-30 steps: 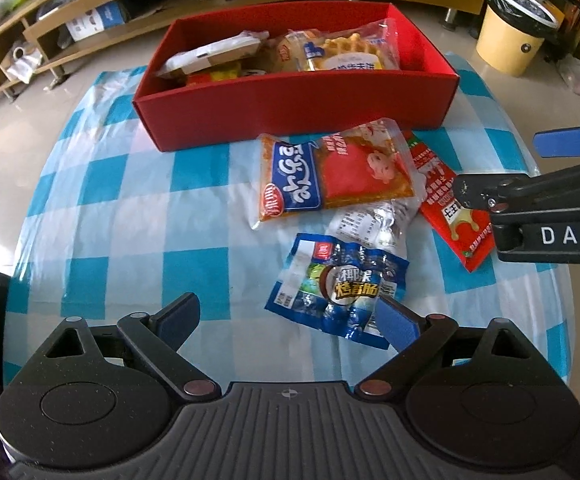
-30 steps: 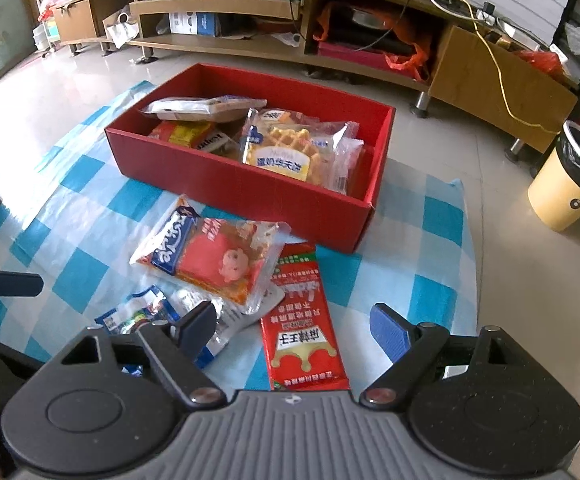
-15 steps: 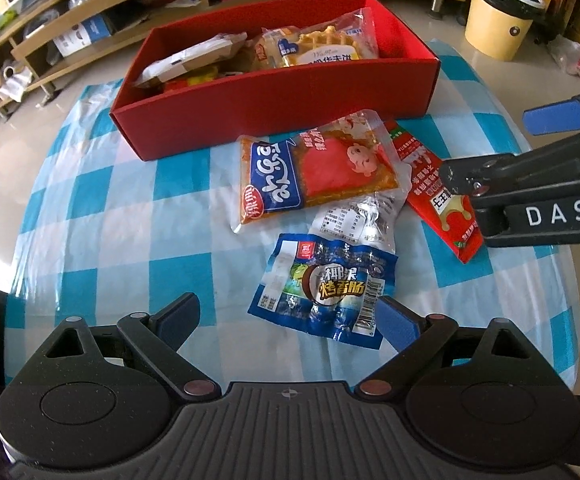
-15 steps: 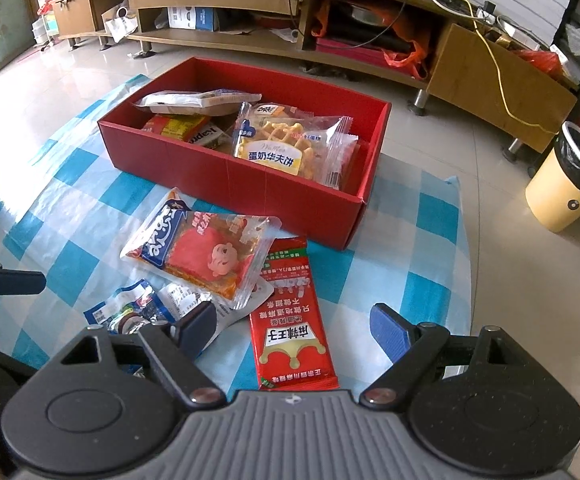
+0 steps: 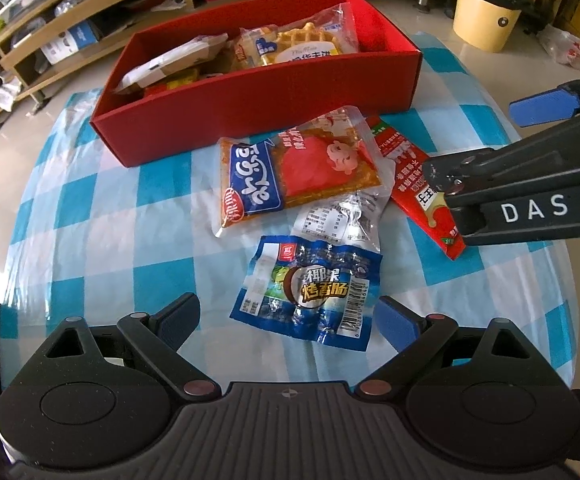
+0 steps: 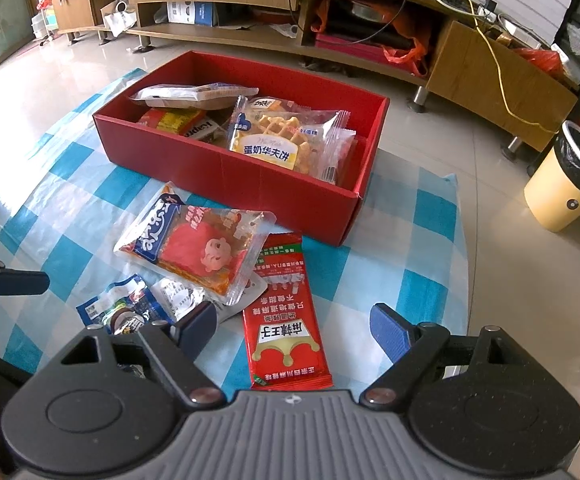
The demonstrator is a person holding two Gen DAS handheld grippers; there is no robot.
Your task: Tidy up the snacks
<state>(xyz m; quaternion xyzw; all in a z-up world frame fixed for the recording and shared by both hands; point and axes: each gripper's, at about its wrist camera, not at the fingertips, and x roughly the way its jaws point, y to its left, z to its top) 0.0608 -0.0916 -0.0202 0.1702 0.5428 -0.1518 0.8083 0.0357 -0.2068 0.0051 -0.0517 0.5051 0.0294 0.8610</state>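
Both claws hang apart and empty above 3 loose packets on the checked surface (image 6: 434,224). Left claw (image 5: 287,316) straddles the blue sausage packet (image 5: 310,294), suggesting it as that claw's pick; right claw (image 6: 292,326) frames the red strip packet (image 6: 285,320). The orange cake packet (image 6: 197,250) overlaps both. The red box (image 6: 249,184), already holding a waffle pack (image 6: 285,142), stands just beyond as the destination
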